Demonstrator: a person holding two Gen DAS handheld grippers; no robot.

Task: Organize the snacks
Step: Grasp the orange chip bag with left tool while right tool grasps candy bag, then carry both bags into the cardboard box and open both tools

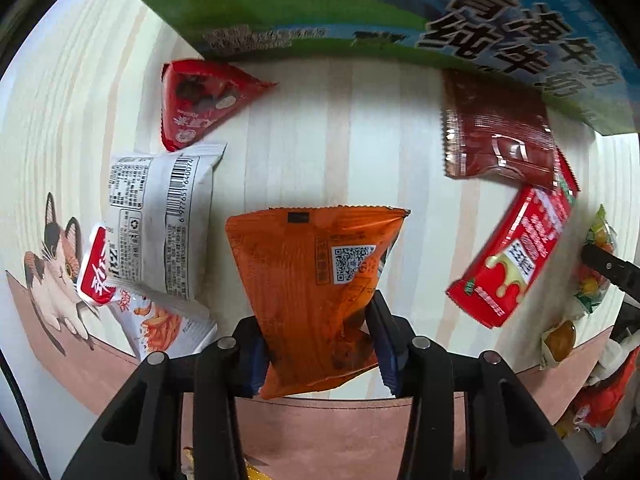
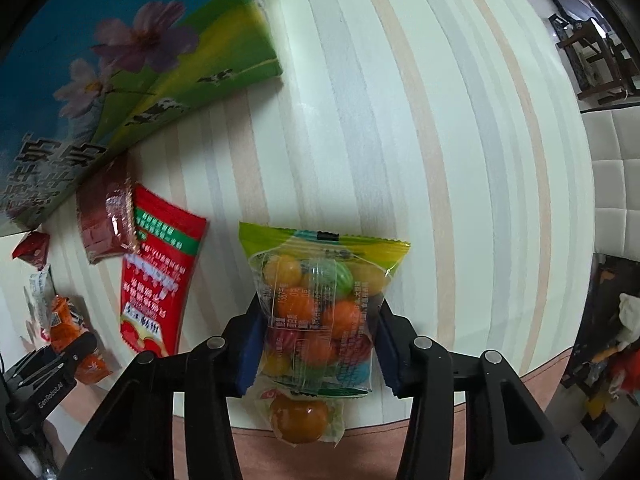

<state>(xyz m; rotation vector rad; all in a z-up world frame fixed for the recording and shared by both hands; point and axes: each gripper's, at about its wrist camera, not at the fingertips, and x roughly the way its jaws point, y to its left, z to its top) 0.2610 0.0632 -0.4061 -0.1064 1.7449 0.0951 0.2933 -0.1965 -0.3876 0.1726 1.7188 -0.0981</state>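
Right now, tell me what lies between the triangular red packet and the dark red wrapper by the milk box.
Nothing: in the left wrist view, only bare striped tabletop separates the triangular red packet from the dark red wrapper.

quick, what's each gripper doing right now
left gripper: shut on the orange snack packet
right gripper: shut on the clear bag of coloured candy balls

Glossy orange plastic packet (image 1: 316, 296), clear crinkled candy bag (image 2: 320, 312), matt striped tablecloth (image 2: 440, 160), printed cardboard box (image 1: 320, 12) behind packet.
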